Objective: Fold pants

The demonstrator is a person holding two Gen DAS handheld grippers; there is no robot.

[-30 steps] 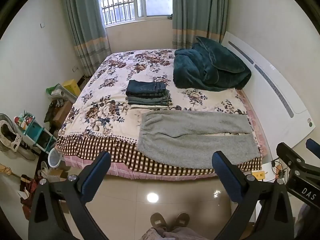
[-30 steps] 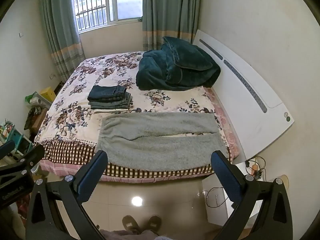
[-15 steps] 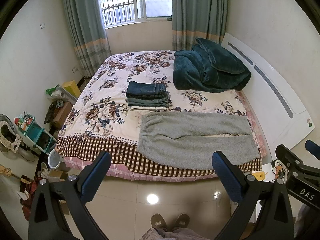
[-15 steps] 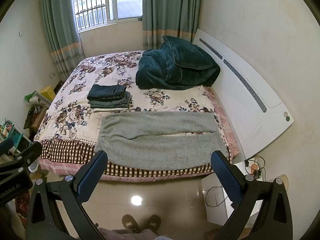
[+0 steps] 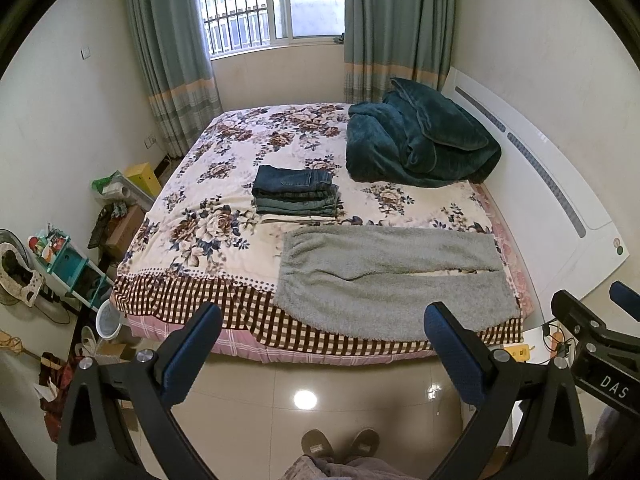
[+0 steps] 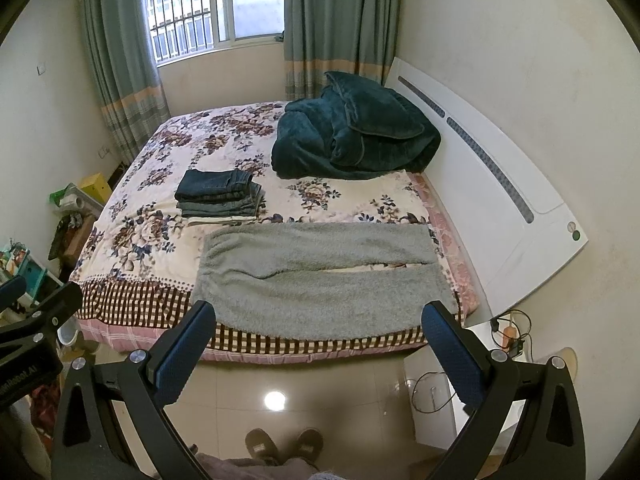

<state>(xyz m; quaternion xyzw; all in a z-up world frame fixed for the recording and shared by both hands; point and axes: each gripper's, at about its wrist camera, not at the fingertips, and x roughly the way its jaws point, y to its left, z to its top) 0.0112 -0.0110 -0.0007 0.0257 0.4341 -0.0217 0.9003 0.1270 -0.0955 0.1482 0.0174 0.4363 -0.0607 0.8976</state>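
Both claws, left (image 5: 322, 350) and right (image 6: 318, 346), hang spread wide and empty over the floor, short of the bed (image 5: 224, 160). Ahead, the pants (image 5: 390, 276) lie flat on its near edge, long axis left-right, waistband left, 2 legs toward the right claw.

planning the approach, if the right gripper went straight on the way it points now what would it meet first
Probably the grey fleece pants spread flat at the bed's near edge. The right gripper is open with nothing between; depth is unclear.
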